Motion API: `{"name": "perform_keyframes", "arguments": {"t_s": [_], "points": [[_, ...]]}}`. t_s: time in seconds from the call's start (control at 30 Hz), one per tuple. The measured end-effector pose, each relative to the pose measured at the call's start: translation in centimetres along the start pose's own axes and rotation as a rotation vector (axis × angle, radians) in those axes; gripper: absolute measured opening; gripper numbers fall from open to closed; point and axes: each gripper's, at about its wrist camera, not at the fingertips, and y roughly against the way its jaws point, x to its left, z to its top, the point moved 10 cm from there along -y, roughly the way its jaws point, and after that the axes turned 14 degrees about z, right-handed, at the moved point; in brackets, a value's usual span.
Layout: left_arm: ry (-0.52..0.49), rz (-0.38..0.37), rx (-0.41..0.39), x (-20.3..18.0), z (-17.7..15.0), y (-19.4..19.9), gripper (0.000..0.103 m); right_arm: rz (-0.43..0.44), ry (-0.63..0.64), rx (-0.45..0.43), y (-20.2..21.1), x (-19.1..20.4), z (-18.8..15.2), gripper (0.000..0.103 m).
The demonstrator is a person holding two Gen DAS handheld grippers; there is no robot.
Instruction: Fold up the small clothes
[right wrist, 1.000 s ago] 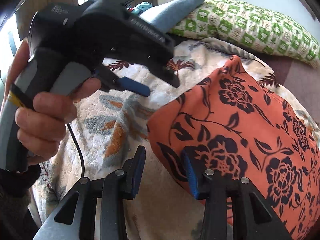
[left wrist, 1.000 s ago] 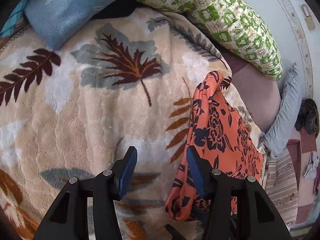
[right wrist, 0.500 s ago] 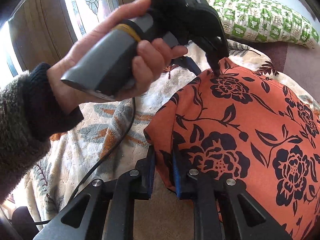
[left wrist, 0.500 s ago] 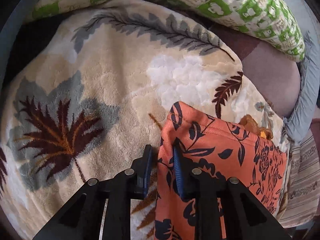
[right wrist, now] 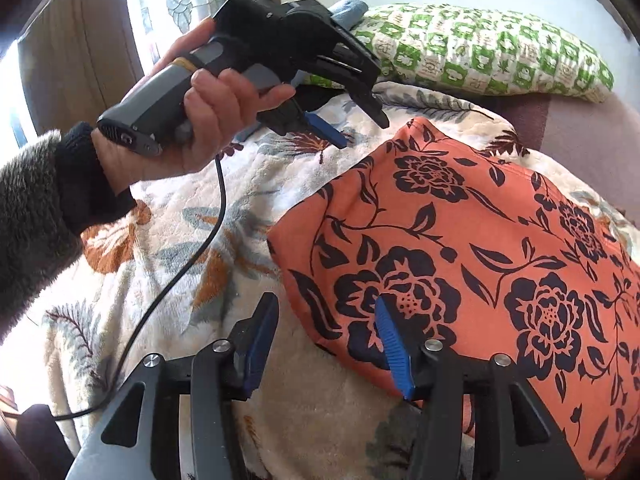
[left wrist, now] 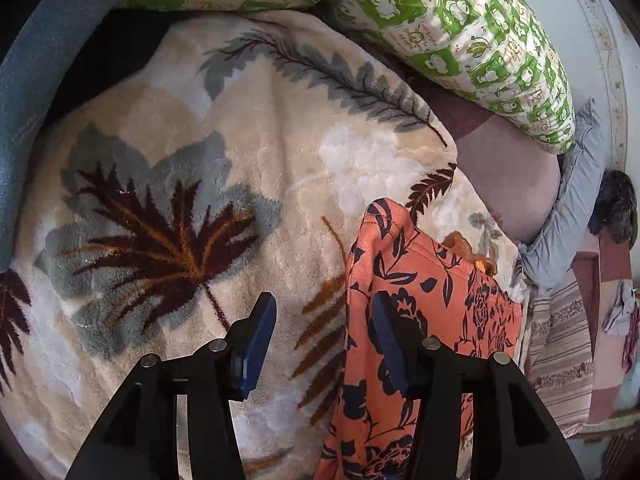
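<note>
Left wrist, leaf-print blanket (left wrist: 248, 168), green pillow (left wrist: 472, 40)

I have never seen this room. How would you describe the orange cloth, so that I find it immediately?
Start at the large cream fleece blanket with brown and grey leaves that covers the bed. On its right part, below the green-and-white checked pillow, lies the orange cloth. It is the only smooth, thin fabric there, bright orange with black roses and vines.
</note>
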Motion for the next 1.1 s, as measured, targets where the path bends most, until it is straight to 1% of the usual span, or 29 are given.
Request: {"name": "perform_keyframes", "arguments": {"t_s": [0.07,0.13,0.17,0.2,0.23,0.27,0.3,0.37,0.47,0.57,0.63,0.7,0.73,0.77,0.8,0.83,0.87,0.93,1.0,1.1], "points": [[-0.007,-0.008,0.026,-0.3,-0.4,-0.3,0.050,-0.054,0.062,0.031,-1.1,0.3,0.1,0.052],[-0.024,0.004,0.040,-0.4,-0.7,-0.1,0.050,-0.120,0.126,0.053,-2.0,0.6,0.4,0.052],[-0.032,0.009,0.044,-0.6,-0.8,-0.3,0.050,-0.154,0.154,0.071,-2.7,0.4,0.6,0.049],[-0.036,0.012,0.049,-0.8,-0.8,-0.4,0.050,-0.187,0.181,0.081,-3.2,0.3,0.8,0.043],[-0.038,0.010,0.054,-1.1,-0.9,-0.6,0.050,-0.196,0.204,0.076,-3.5,0.3,1.0,0.036],[-0.039,0.005,0.058,-1.4,-0.9,-0.8,0.050,-0.193,0.209,0.062,-3.5,0.2,1.2,0.020],[-0.039,-0.003,0.062,-1.7,-0.9,-1.0,0.050,-0.194,0.195,0.041,-3.1,-0.2,1.5,0.009],[-0.043,-0.024,0.061,-2.4,-0.9,-1.2,0.050,-0.167,0.146,-0.019,-1.9,-0.7,2.1,0.007],[-0.044,-0.039,0.048,-3.1,-0.7,-1.5,0.052,-0.167,0.128,-0.085,-0.2,-1.2,2.7,0.007],[-0.031,-0.100,0.072,-4.8,-1.1,-2.2,0.057,-0.156,0.111,-0.104,0.5,-1.3,2.9,0.007],[-0.042,-0.099,0.104,-5.7,-1.8,-3.4,0.060,-0.149,0.107,-0.106,0.4,-1.3,2.8,0.007],[-0.070,-0.067,0.155,-6.5,-2.9,-5.0,0.059,-0.143,0.101,-0.108,0.4,-1.1,2.7,0.007],[-0.073,-0.046,0.150,-6.7,-3.0,-5.4,0.057,-0.138,0.096,-0.111,0.5,-1.0,2.6,0.007],[-0.073,-0.035,0.124,-6.9,-2.9,-5.3,0.056,-0.135,0.091,-0.115,0.5,-1.1,2.5,0.007],[-0.072,-0.037,0.105,-7.2,-2.7,-5.0,0.040,-0.132,0.084,-0.120,0.6,-1.3,2.5,0.007],[-0.071,-0.049,0.106,-7.6,-2.8,-4.9,0.019,-0.129,0.075,-0.126,0.7,-1.4,2.5,0.007],[-0.064,-0.058,0.104,-7.9,-2.8,-4.7,0.019,-0.125,0.064,-0.133,0.8,-1.6,2.5,0.007],[-0.063,-0.045,0.072,-8.4,-2.8,-4.0,0.016,-0.121,0.041,-0.148,1.4,-2.1,2.5,0.007],[-0.074,-0.040,0.037,-9.5,-3.2,-3.0,0.015,-0.116,0.015,-0.171,2.4,-2.7,2.5,0.007],[-0.069,-0.077,0.020,-11.6,-3.9,-1.4,0.015,-0.112,-0.034,-0.203,4.3,-3.5,2.1,0.007]]}}
